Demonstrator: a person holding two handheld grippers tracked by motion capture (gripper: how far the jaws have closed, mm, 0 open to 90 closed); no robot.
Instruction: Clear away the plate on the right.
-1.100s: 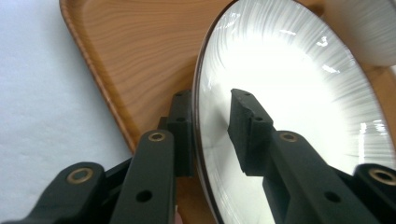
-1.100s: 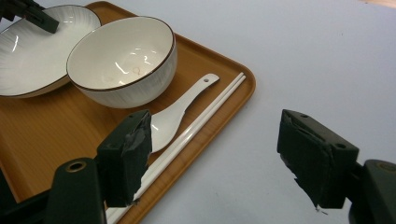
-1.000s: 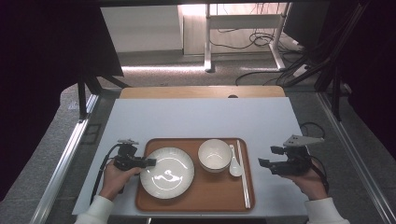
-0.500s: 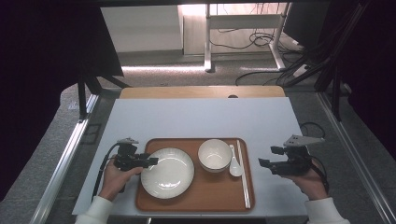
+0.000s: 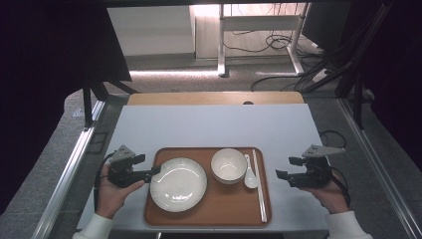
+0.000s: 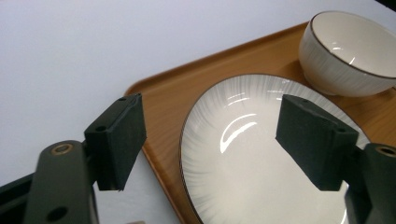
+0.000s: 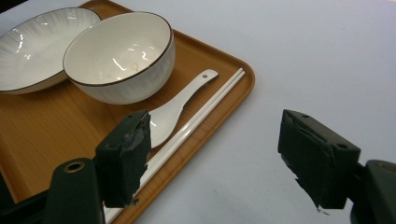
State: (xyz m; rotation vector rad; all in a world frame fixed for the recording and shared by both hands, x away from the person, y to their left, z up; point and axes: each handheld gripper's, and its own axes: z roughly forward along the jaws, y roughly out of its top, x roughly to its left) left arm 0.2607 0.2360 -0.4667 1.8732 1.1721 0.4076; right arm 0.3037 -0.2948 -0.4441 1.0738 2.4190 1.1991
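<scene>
At the tray's left edge, the left gripper (image 5: pixel 155 171) has just been opening; its jaws stand wide, nothing between them, the plate (image 5: pixel 178 183) lying flat on the wooden tray (image 5: pixel 214 209) left of the bowl (image 5: pixel 229 165). Draw back level, I judge, clearing the rim. Right of the tray, the right gripper (image 5: pixel 277 174) hangs released.

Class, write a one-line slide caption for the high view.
Two hand-held grippers, left gripper open by the plate and right gripper open, flank a wooden tray set for a meal.
</scene>
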